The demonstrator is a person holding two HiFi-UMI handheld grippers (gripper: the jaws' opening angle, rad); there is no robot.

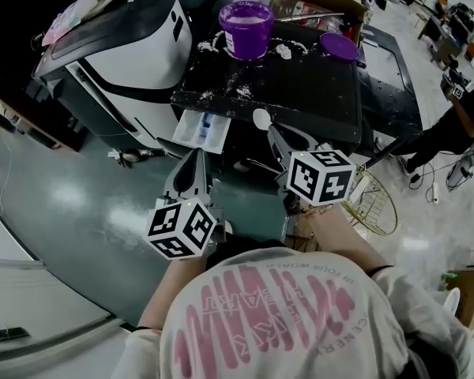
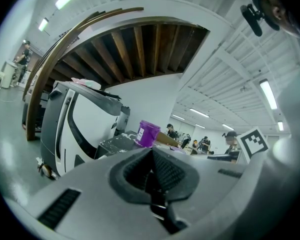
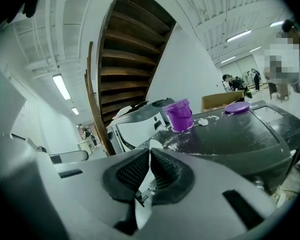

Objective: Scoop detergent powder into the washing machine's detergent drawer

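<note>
Middle of the head view: the right gripper (image 1: 280,136) (image 3: 149,158) is clamped tight on the handle of a white scoop (image 1: 262,119) (image 3: 151,145), whose bowl shows at the lower edge of the powder-strewn black washer top (image 1: 308,93). Just left of it the white drawer (image 1: 203,127) stands pulled out. Below the drawer, the left gripper (image 1: 196,158) (image 2: 151,153) has its jaws closed together with nothing in them. The open purple tub (image 1: 246,28) (image 3: 179,115) of powder sits at upper centre on the washer, its lid (image 1: 339,46) lying to its right.
</note>
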